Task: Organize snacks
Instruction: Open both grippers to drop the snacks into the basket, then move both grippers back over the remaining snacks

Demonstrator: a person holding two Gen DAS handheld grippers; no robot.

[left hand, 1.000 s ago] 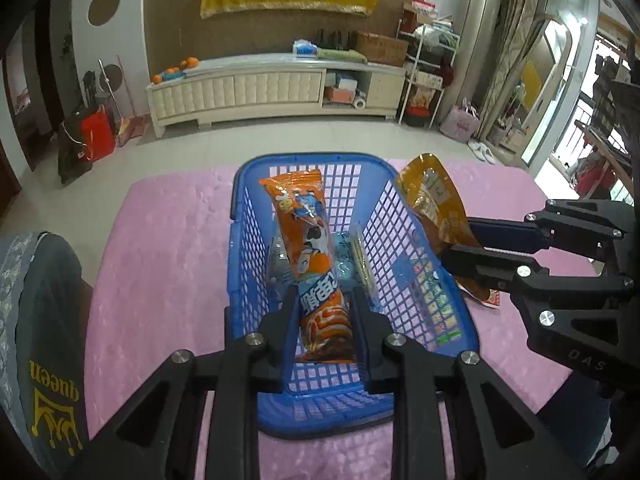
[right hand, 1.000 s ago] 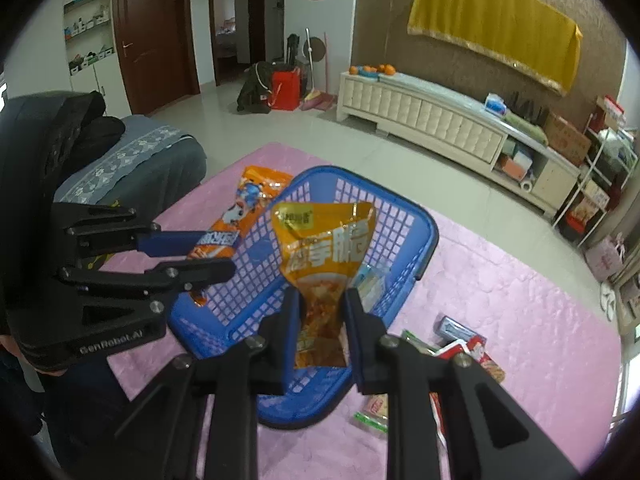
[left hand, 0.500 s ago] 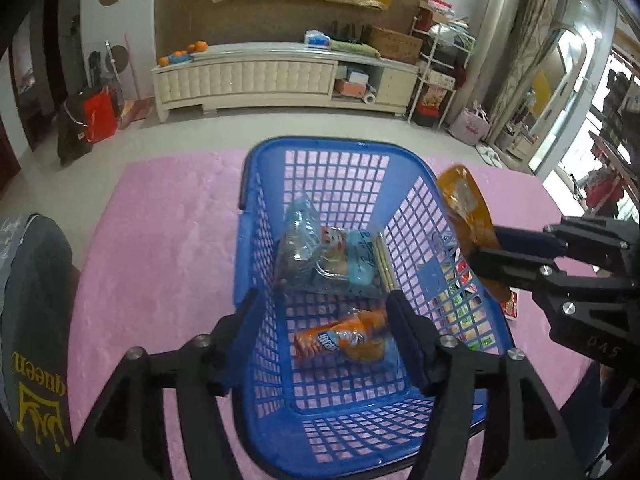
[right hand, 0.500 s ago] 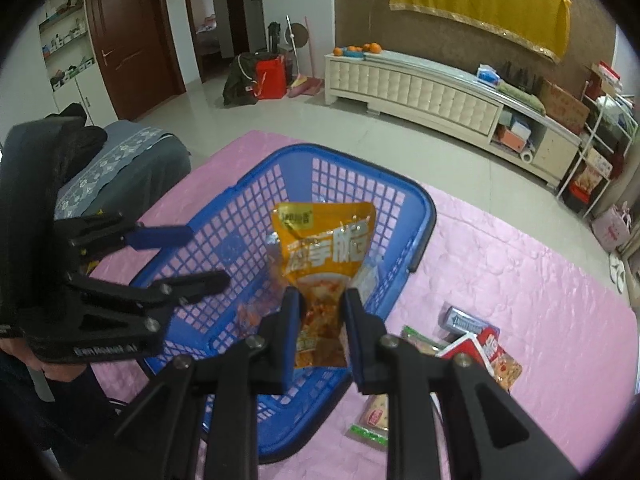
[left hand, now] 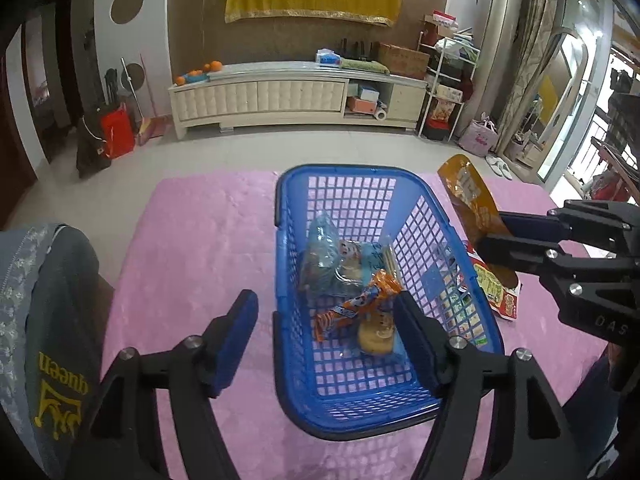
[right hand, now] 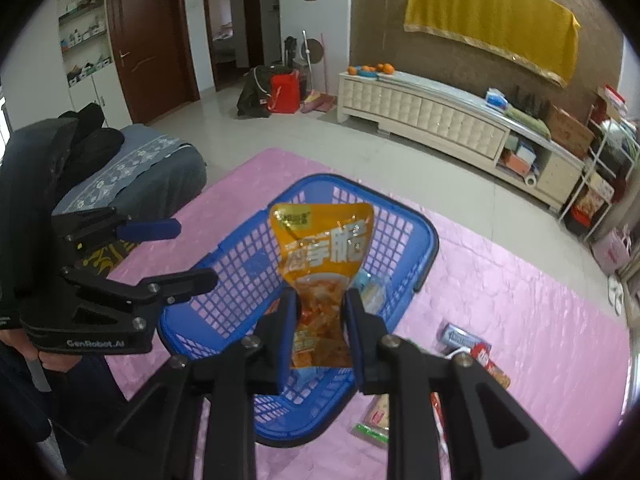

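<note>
A blue plastic basket [left hand: 280,208] stands on the pink cloth. Inside it lie an orange snack packet [left hand: 352,308], a round cake in clear wrap and some pale blue packets [left hand: 324,256]. My left gripper [left hand: 324,332] hovers over the basket's near left corner. Its jaws are opening and press on nothing. My right gripper [right hand: 320,308] is shut on the lower part of a yellow pouch [right hand: 324,252] and holds it upright above the basket [right hand: 432,240]. In the right wrist view the left gripper [right hand: 192,252] is at the basket's left side. In the left wrist view the right gripper [left hand: 504,236] is by the basket's right side with the pouch [left hand: 468,196].
Several loose snack packets [right hand: 460,336] lie on the pink cloth [right hand: 520,280] right of the basket, among them a red and white one [left hand: 496,288]. A grey cushioned seat [left hand: 48,280] borders the cloth on the left. A long white cabinet stands at the far wall.
The left gripper opened and let go of the orange packet, which dropped into the basket. That gripper then drew back and up. The right gripper kept hold of the yellow pouch.
</note>
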